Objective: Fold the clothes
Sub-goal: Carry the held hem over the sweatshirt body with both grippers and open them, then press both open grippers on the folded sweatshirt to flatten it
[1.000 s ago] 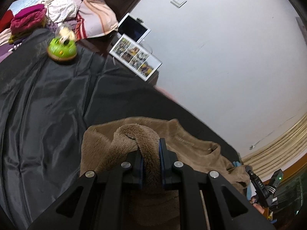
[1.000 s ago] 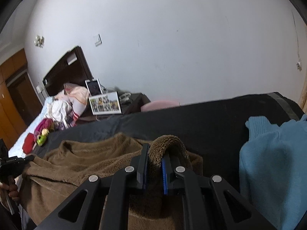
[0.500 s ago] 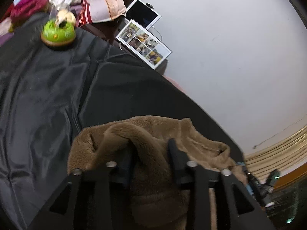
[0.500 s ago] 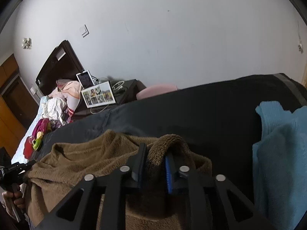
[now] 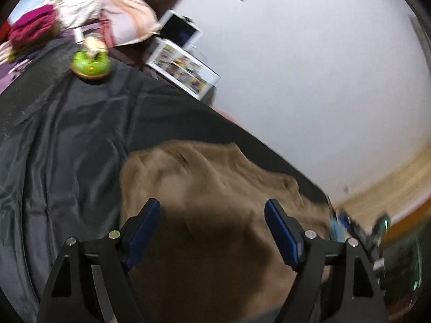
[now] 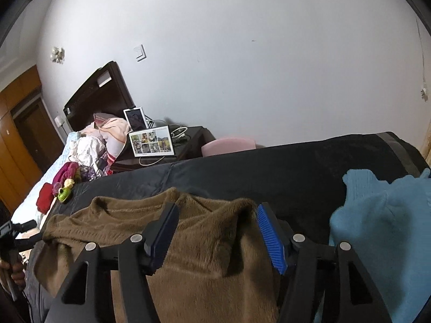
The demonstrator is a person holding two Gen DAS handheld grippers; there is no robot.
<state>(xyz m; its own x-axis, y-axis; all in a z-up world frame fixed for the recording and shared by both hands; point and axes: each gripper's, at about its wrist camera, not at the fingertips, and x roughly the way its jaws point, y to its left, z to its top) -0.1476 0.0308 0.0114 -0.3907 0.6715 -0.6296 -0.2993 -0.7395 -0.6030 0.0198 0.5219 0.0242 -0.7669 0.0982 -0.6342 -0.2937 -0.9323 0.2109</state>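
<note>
My left gripper [image 5: 212, 223] has just been opening; its jaws now stand wide, blue pads [image 5: 142, 231] clear of the cloth, with the brown fleece garment [image 5: 215, 188] lying loose between and below them, not pinched. My right gripper [image 6: 218, 231] has likewise just been opening; its jaws stand apart, and a raised fold of the same brown fleece [image 6: 204, 231] sits in the gap, its right edge close against the bright blue pad [image 6: 269, 239]; I cannot tell whether it touches. The fleece lies spread on the black sheet [image 5: 67, 140], running from the right gripper toward 9 o'clock in the right wrist view, where my left hand and its tool [image 6: 12, 245] show at the frame edge. The left wrist view is blurred. At 3 o'clock of the right gripper a light blue knit garment [image 6: 382, 231] lies on the same black sheet, just beside the fleece, a dark strip between them. Farther out, at 11 o'clock in the left view, a green round toy [image 5: 90, 64] sits on the sheet's far end. Beyond it, heaped clothes and a pink striped pillow [image 5: 126, 18]. At 12 o'clock a framed photo collage [image 5: 186, 71] leans on a dark bedside stand, a tablet [image 5: 181, 31] propped behind it. White wall [image 6: 242, 67] behind, with a switch plate [image 6: 140, 53].
</note>
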